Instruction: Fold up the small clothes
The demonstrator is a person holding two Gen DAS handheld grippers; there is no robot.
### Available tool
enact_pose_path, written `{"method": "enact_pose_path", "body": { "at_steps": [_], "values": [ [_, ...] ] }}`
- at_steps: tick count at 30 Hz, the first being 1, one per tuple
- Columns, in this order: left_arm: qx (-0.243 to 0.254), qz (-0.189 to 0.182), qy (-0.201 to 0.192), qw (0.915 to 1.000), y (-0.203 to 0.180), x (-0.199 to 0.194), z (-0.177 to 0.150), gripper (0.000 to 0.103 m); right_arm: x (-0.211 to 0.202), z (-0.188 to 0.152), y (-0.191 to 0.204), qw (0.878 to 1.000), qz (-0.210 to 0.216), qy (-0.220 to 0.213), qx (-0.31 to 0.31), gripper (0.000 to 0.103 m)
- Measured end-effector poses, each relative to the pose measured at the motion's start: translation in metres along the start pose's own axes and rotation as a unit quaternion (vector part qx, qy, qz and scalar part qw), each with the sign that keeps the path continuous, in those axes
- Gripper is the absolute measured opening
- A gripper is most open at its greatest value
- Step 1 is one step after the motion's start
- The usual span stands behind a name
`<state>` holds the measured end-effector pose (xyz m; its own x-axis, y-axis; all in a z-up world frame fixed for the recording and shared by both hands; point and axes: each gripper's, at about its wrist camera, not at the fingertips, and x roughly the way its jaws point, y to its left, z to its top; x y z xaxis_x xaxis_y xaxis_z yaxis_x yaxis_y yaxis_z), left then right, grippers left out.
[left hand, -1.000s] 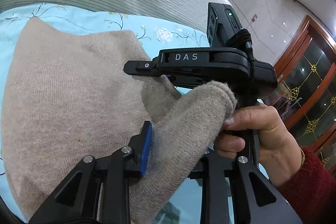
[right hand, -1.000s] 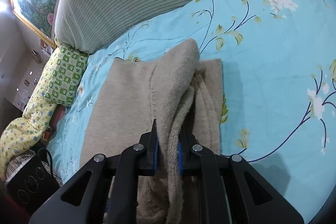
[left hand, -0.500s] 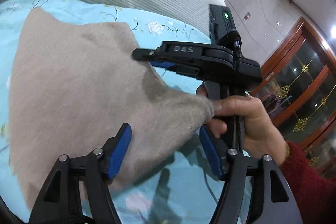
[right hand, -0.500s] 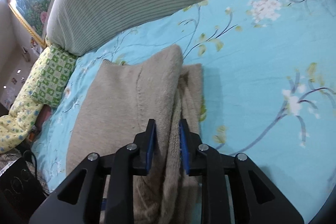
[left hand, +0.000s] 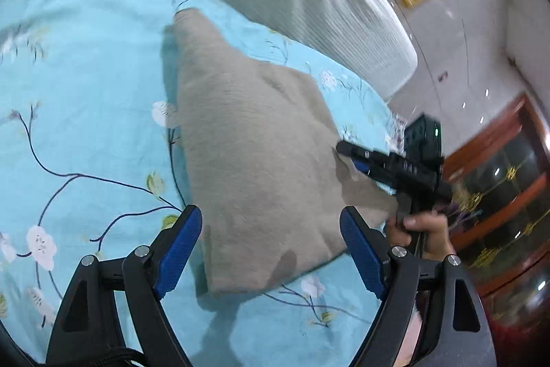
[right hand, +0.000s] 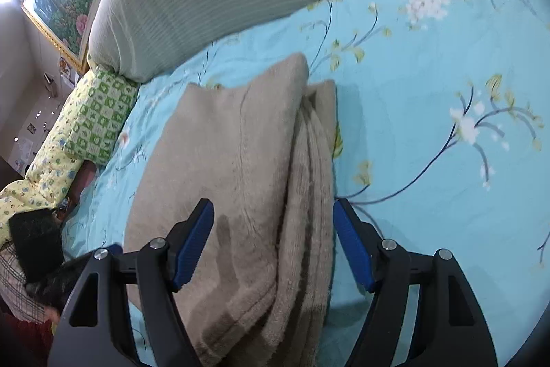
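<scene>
With both sets of jaws spread wide and empty, left gripper [left hand: 271,250] and right gripper [right hand: 273,243] hover over knit [right hand: 240,167], folded on bed [right hand: 429,160], layered edge toward 3 o'clock. Likely near finished; maybe smoothing left.

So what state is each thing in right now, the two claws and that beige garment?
Left gripper: open, holding nothing.
Right gripper: open, holding nothing.
Sweater: folded, lying on the bedsheet, held by neither gripper.
</scene>
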<state>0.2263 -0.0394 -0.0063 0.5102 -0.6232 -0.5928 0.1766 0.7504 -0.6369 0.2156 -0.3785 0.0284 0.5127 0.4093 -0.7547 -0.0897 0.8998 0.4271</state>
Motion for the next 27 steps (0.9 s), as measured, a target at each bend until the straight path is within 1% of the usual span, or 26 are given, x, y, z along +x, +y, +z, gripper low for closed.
{"method": "enact_pose_path", "body": {
  "at_steps": [5, 6, 8, 10, 11, 12, 14, 15, 16, 17, 18, 20, 21, 23, 25, 26, 27],
  "values": [
    [-0.047, -0.024, 0.012, 0.9985, 0.029, 0.024, 0.023, 0.083, 0.013, 0.002, -0.001, 1.0, 0.012, 0.024, -0.005, 0.073],
    [-0.058, -0.032, 0.02, 0.9976, 0.037, 0.035, 0.031, 0.083, 0.016, 0.004, -0.003, 0.999, 0.018, 0.029, -0.003, 0.073],
    [-0.072, -0.033, 0.031, 0.9963, 0.046, 0.051, 0.041, 0.083, 0.025, 0.009, -0.01, 0.999, 0.033, 0.039, 0.012, 0.073],
    [-0.081, -0.042, 0.041, 0.995, 0.053, 0.068, 0.05, 0.084, 0.033, 0.012, -0.018, 0.997, 0.05, 0.043, 0.029, 0.073],
    [-0.086, -0.049, 0.045, 0.9941, 0.057, 0.075, 0.053, 0.087, 0.037, 0.013, -0.024, 0.996, 0.063, 0.044, 0.042, 0.073],
    [-0.096, -0.064, 0.051, 0.9921, 0.062, 0.086, 0.057, 0.087, 0.04, 0.015, -0.027, 0.995, 0.074, 0.043, 0.051, 0.073],
    [-0.094, -0.073, 0.042, 0.992, 0.065, 0.095, 0.062, 0.084, 0.047, 0.017, -0.026, 0.994, 0.083, 0.047, 0.048, 0.072],
    [-0.086, -0.07, 0.041, 0.9929, 0.064, 0.099, 0.064, 0.083, 0.051, 0.017, -0.021, 0.995, 0.078, 0.053, 0.037, 0.07],
    [-0.082, -0.066, 0.042, 0.9935, 0.062, 0.1, 0.065, 0.077, 0.056, 0.017, -0.016, 0.995, 0.074, 0.063, 0.028, 0.057],
    [-0.076, -0.062, 0.044, 0.9942, 0.059, 0.102, 0.065, 0.072, 0.06, 0.015, -0.014, 0.993, 0.082, 0.075, 0.033, 0.042],
    [-0.071, -0.06, 0.044, 0.9947, 0.057, 0.101, 0.064, 0.07, 0.065, 0.013, -0.013, 0.992, 0.084, 0.082, 0.041, 0.039],
    [-0.068, -0.067, 0.04, 0.9947, 0.056, 0.094, 0.063, 0.06, 0.063, 0.011, -0.008, 0.993, 0.08, 0.075, 0.042, 0.035],
    [-0.068, -0.075, 0.037, 0.9942, 0.057, 0.087, 0.061, 0.059, 0.06, 0.01, -0.007, 0.993, 0.084, 0.07, 0.051, 0.034],
    [-0.073, -0.085, 0.033, 0.9932, 0.059, 0.076, 0.058, 0.057, 0.054, 0.005, 0.003, 0.991, 0.101, 0.061, 0.068, 0.033],
    [-0.072, -0.083, 0.024, 0.9936, 0.058, 0.051, 0.051, 0.057, 0.048, -0.003, 0.025, 0.99, 0.114, 0.056, 0.059, 0.032],
    [-0.069, -0.081, 0.015, 0.9943, 0.058, 0.036, 0.047, 0.057, 0.047, -0.007, 0.035, 0.99, 0.119, 0.057, 0.055, 0.032],
    [-0.062, -0.078, 0.003, 0.9951, 0.06, 0.012, 0.04, 0.057, 0.047, -0.011, 0.048, 0.989, 0.127, 0.058, 0.051, 0.032]
  ]
}}
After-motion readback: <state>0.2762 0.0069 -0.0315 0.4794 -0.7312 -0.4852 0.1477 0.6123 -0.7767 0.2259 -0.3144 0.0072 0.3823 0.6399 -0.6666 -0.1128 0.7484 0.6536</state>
